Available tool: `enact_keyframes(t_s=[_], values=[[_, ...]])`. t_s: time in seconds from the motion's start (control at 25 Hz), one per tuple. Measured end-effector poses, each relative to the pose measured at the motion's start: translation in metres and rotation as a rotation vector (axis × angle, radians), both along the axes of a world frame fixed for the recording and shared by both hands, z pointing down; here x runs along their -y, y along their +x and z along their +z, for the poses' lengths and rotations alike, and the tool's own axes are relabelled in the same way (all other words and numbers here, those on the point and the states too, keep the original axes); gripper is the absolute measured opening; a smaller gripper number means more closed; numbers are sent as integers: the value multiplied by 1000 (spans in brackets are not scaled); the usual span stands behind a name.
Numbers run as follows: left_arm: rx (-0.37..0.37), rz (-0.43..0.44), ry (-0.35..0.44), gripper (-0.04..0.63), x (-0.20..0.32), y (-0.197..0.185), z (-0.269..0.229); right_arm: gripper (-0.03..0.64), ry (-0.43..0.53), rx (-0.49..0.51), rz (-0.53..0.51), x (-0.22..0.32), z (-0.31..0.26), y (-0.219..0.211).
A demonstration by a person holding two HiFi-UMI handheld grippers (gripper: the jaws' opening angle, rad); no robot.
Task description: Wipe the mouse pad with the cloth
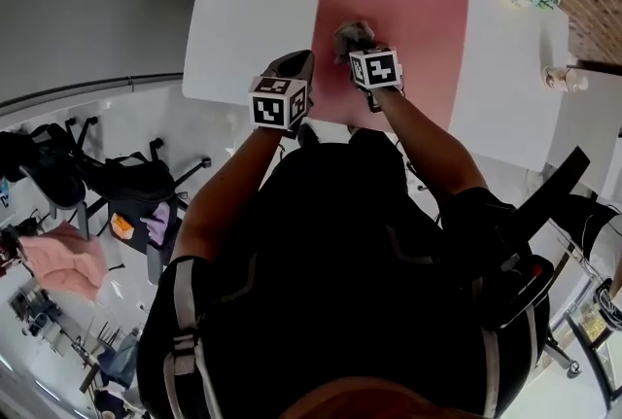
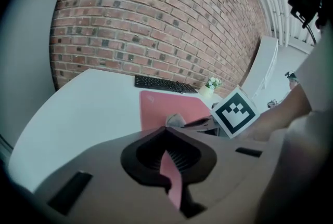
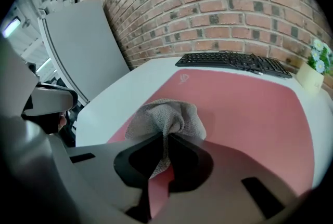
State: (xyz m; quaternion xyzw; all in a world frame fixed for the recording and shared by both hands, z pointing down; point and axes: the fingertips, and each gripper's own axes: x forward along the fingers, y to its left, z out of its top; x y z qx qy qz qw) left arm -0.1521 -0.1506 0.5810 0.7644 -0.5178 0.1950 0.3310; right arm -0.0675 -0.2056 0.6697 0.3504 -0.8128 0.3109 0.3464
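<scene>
Pinching the grey cloth tight, the right claw holds it on the pink mouse pad; the left claw is closed, empty, nearby.

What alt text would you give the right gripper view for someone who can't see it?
The right gripper has its jaws shut on a bunched grey cloth, held against a pink mouse pad. Beyond it, a black keyboard lies on the white desk before a brick wall, with a small flower pot at the right edge.
</scene>
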Motion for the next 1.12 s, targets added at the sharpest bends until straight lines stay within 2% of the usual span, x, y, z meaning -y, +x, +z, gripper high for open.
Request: enact_keyframes(t_s=[0.84,1.12], values=[[-10,251,26,0,25,91,-6,34,12,-43,256,5,7,144],[-12,285,49,0,29,105,-15,34,17,-67,327,6,7,189]])
